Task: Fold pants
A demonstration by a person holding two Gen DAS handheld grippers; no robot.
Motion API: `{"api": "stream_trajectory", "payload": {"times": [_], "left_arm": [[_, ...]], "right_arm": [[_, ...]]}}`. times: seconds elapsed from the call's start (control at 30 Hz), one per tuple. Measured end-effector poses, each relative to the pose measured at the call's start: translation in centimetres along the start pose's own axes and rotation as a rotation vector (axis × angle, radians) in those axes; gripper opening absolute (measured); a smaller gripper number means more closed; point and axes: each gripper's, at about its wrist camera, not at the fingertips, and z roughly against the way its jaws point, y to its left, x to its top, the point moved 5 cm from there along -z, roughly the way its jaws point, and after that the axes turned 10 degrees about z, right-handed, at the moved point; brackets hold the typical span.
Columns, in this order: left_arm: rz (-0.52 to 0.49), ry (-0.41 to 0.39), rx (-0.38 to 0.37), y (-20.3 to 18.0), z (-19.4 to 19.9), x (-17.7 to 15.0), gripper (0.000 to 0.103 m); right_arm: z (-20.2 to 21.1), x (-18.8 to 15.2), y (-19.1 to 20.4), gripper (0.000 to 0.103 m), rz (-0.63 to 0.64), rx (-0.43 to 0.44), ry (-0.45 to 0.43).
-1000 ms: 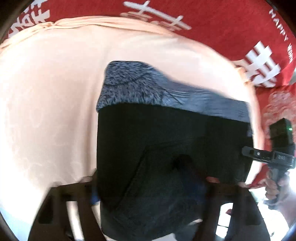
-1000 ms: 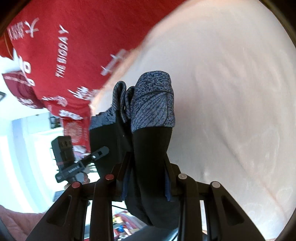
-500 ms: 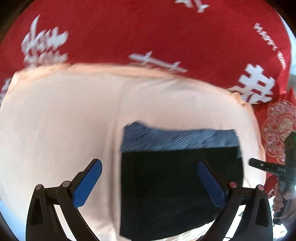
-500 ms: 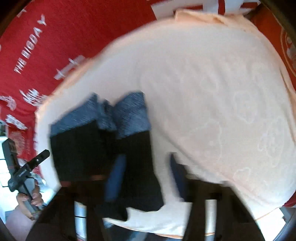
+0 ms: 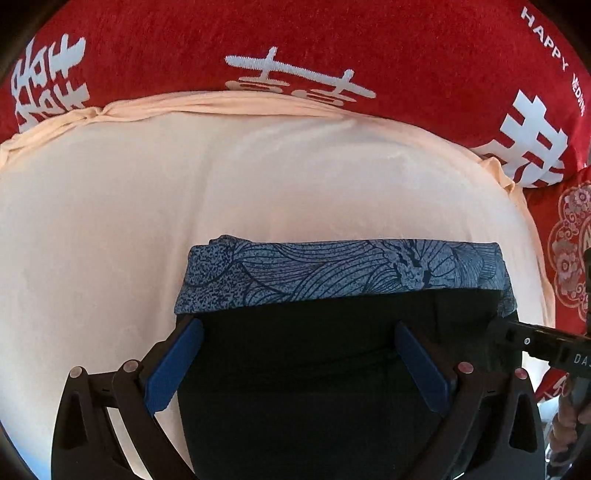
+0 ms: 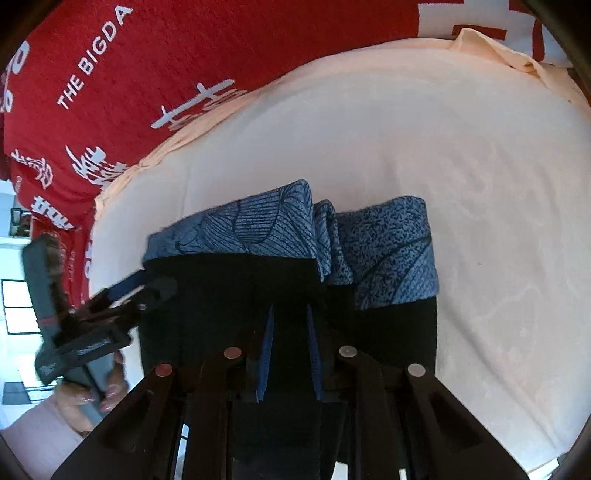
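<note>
left gripper: jaws wide, over folded black pants with blue patterned waistband | right gripper: closing, nothing visibly pinched

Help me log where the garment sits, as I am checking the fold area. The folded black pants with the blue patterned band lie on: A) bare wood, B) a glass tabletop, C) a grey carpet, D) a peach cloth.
D: the folded black pants with the blue patterned band rest on the peach cloth, which is spread over a red blanket.
</note>
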Motion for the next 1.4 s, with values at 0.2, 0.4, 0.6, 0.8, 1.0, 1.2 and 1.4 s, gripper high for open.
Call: {"api": "stream_trajectory", "payload": {"times": [0.2,0.4,0.6,0.8,1.0,1.2,1.4], "left_arm": [[-0.019,0.021,0.077,-1.2,1.1,-0.5,0.103],[-0.033,0.042,0.101,-1.1,3.6,-2.6,0.103],[-0.063,0.070,0.136,-1.7,5.9,-5.3,0.103],[-0.078,0.056,0.159,-2.3,8.8,-7.0,0.103],[-0.083,0.051,0.206,-1.9,11.1,-8.2,0.103],[-0.062,0.069,0.252,-1.2,13.1,-8.9,0.103],[-0.037,0.086,0.256,-0.5,14.6,-9.0,0.103]], "right_arm": [[0.6,-0.1,-0.1,0.018,-0.028,0.021,0.001],[2.6,-1.3,0.5,0.033,-0.038,-0.031,0.006],[4.8,-4.7,0.6,0.053,-0.077,-0.093,0.025],[6.1,-7.4,1.6,0.068,-0.088,-0.148,0.046],[7.6,-8.4,3.3,0.089,-0.057,-0.222,0.027],[9.0,-8.7,5.0,0.097,0.005,-0.320,0.017],[9.9,-9.3,6.4,0.097,0.001,-0.330,0.067]]}}
